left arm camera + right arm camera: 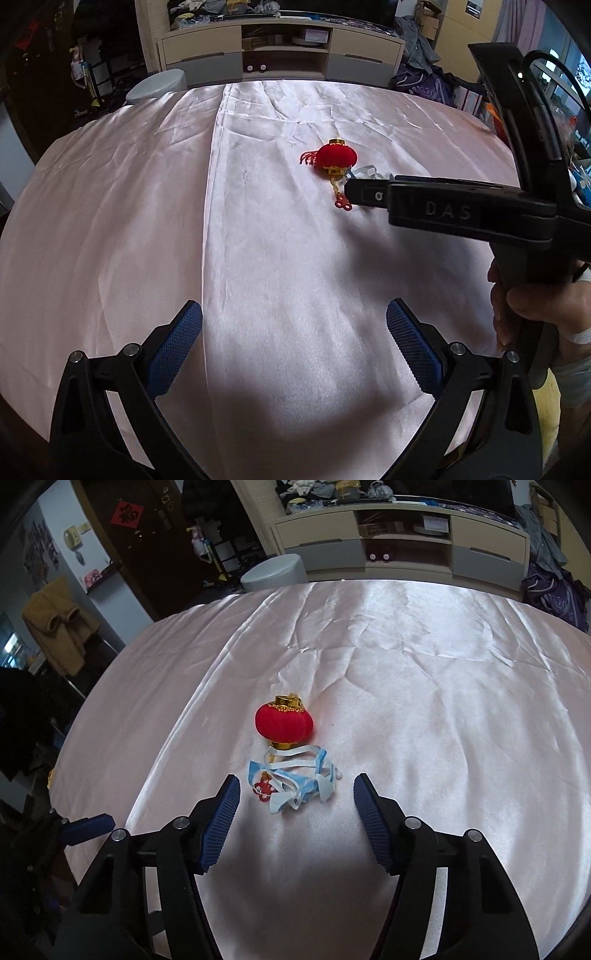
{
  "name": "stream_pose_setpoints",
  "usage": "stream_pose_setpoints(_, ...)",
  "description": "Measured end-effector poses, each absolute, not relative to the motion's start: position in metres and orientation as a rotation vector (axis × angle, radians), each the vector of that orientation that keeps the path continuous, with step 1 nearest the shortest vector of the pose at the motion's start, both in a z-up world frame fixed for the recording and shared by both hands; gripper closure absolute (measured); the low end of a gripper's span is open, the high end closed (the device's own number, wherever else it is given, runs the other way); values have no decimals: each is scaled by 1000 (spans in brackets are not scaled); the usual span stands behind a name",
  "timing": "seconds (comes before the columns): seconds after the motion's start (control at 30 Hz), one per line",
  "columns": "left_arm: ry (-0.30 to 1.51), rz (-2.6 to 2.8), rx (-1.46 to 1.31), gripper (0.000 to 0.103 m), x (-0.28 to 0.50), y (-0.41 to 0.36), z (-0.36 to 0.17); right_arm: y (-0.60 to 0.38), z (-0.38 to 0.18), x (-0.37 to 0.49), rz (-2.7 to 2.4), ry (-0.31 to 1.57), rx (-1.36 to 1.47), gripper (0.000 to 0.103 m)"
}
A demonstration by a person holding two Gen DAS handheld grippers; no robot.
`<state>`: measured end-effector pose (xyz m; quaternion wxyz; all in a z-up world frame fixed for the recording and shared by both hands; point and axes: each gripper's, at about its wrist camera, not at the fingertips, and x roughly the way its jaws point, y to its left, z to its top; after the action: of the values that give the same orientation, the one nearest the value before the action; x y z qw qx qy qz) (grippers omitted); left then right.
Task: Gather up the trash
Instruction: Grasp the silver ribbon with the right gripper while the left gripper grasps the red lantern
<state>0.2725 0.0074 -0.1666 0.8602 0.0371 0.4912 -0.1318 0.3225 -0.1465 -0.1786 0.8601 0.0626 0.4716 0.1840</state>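
Note:
A small red lantern ornament with gold caps lies on the pink satin cloth. A crumpled blue and white face mask lies right in front of it, over the lantern's red knot charm. My right gripper is open, its blue pads either side of the mask, just short of it. In the left wrist view the lantern lies far ahead, with the right gripper's black body reaching in beside it and hiding most of the mask. My left gripper is open and empty above bare cloth.
A grey round stool stands past the table's far left edge. A beige TV cabinet with drawers runs along the back wall. Bags and clothes pile at the back right. A person's hand holds the right gripper's handle.

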Motion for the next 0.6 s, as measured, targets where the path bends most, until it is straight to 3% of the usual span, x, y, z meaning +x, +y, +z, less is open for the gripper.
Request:
stream_pose_setpoints(0.07, 1032, -280, 81, 8, 279, 6, -168, -142, -178, 325, 387, 981, 105, 55)
stream_pose_setpoints(0.1, 1032, -282, 81, 8, 282, 5, -168, -142, -178, 326, 389, 982, 101, 68)
stream_pose_setpoints(0.2, 1030, -291, 80, 8, 293, 1, -168, -147, -176, 331, 400, 987, 99, 79)
stream_pose_setpoints(0.4, 1004, -326, 69, 9, 319, -12, -164, -175, -162, 334, 361, 955, 121, 83)
stream_pose_setpoints(0.6, 1000, -376, 64, 28, 353, -35, -165, -211, -157, 335, 282, 922, 180, 83)
